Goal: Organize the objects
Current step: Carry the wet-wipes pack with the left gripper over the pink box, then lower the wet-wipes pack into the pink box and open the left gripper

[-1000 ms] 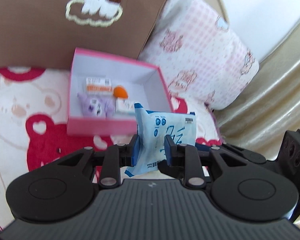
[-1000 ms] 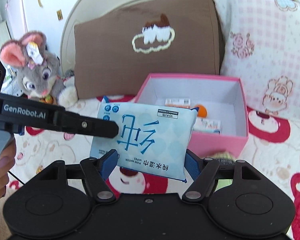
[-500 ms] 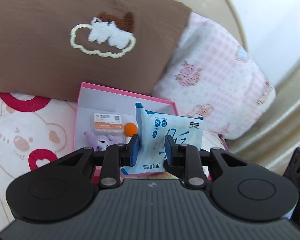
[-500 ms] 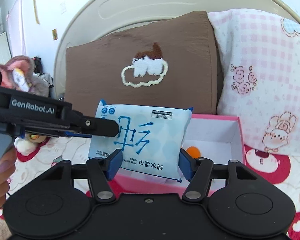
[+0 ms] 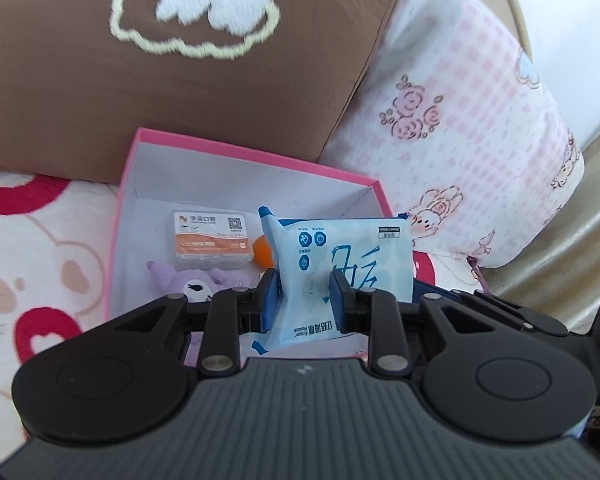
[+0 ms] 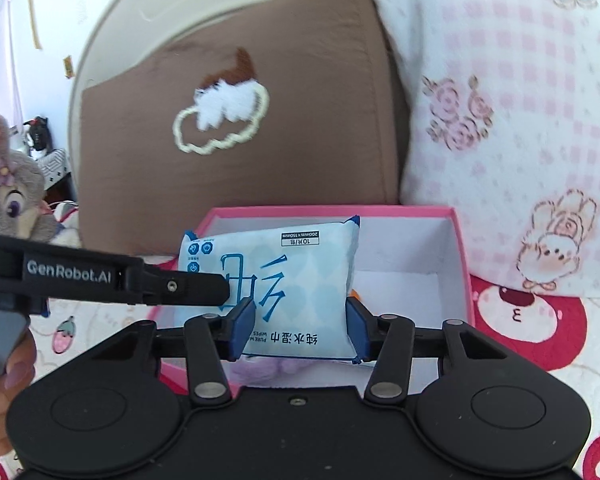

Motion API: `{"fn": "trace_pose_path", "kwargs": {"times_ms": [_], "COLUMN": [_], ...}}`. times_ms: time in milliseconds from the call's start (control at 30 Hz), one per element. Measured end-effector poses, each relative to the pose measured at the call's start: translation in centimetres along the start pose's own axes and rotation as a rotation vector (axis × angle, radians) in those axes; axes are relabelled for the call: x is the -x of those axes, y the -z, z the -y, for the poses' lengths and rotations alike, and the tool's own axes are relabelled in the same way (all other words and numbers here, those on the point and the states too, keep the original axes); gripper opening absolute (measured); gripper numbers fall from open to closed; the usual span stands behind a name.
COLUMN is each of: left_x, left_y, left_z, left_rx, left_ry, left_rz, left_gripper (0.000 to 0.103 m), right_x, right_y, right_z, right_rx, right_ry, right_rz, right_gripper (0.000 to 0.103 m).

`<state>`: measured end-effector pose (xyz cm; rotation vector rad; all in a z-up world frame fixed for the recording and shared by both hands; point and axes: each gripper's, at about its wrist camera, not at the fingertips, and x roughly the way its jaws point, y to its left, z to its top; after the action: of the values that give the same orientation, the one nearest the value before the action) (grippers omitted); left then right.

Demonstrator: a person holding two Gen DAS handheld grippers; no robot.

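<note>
A light blue pack of wet wipes (image 5: 340,248) hangs upright over the open pink box (image 5: 240,152). My left gripper (image 5: 306,300) is shut on the pack's lower left part. In the right wrist view the pack (image 6: 292,276) faces the camera above the box (image 6: 460,248), and the left gripper (image 6: 220,292) reaches in from the left. My right gripper (image 6: 300,328) is closing, its blue pads at the pack's two lower corners. I see no squeeze there. In the box lie an orange-and-white card box (image 5: 212,240), an orange ball (image 5: 262,252) and a purple plush (image 5: 192,284).
A brown pillow (image 5: 180,80) and a pink checked pillow (image 5: 460,120) stand right behind the box against a curved headboard. A grey rabbit plush (image 6: 12,200) sits far left. A hand (image 6: 4,372) holds the left gripper. The bedding has a red bear print (image 5: 40,280).
Both grippers have carried the pack forward and down, from in front of the box to over its inside. The right jaws have narrowed around the pack. The left grip is unchanged.
</note>
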<state>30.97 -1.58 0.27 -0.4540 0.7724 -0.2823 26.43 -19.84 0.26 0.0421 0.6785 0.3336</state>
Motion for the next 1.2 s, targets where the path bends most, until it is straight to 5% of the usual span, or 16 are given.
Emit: {"fn": "trace_pose_path", "kwargs": {"times_ms": [633, 1200], "left_x": [-8.4, -9.7], "left_y": [1.5, 2.6], "left_z": [-1.5, 0.5], "left_rx": [0.101, -0.017], "left_ry": [0.089, 0.000], "left_rz": [-0.058, -0.121], "left_gripper": [0.025, 0.027], "right_x": [-4.4, -5.6], "right_y": [2.2, 2.6], "right_z": [2.8, 3.1], "right_rx": [0.080, 0.131], "right_ry": [0.159, 0.185], "right_rz": [-0.100, -0.138], "right_gripper": [0.047, 0.047]}}
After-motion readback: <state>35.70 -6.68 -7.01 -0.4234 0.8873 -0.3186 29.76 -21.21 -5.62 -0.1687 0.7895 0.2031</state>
